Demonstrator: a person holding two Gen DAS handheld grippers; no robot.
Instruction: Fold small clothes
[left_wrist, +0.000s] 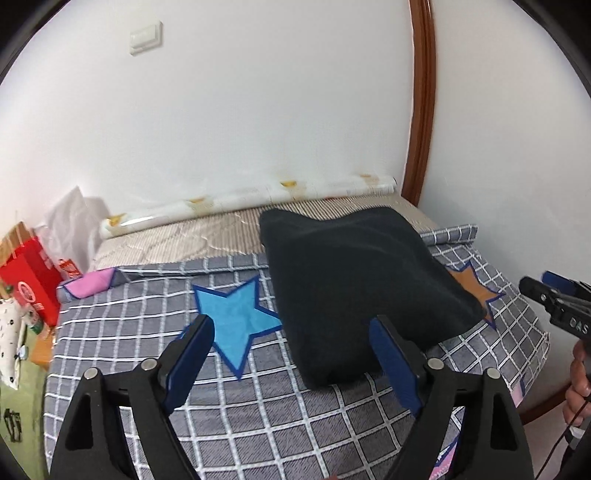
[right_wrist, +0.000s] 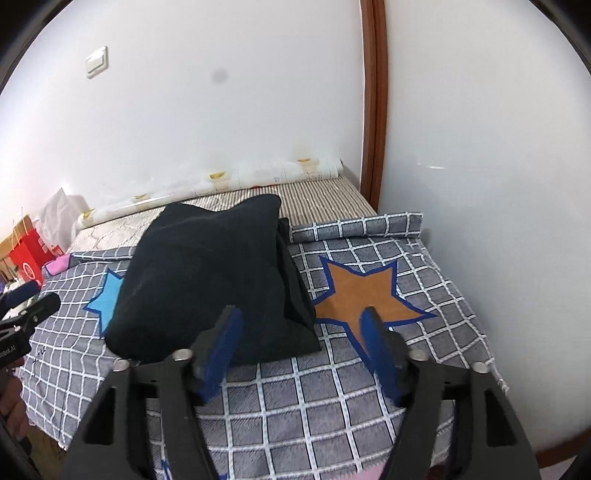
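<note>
A black garment (left_wrist: 354, 284) lies folded in a thick stack on the grey checked bedcover (left_wrist: 147, 332). It also shows in the right wrist view (right_wrist: 207, 273). My left gripper (left_wrist: 291, 328) is open and empty, hovering above the cover just in front of the garment's near left corner. My right gripper (right_wrist: 301, 317) is open and empty, just in front of the garment's near right corner, above an orange star patch (right_wrist: 365, 291). Each gripper shows at the edge of the other's view: the right one (left_wrist: 554, 299) and the left one (right_wrist: 26, 310).
A blue star patch (left_wrist: 236, 317) lies left of the garment. A rolled white mat (left_wrist: 251, 203) lies along the wall behind. A red bag (left_wrist: 29, 284) and white plastic stand at the far left. A brown door frame (left_wrist: 421, 110) rises at the right. The bed's edge is close on the right.
</note>
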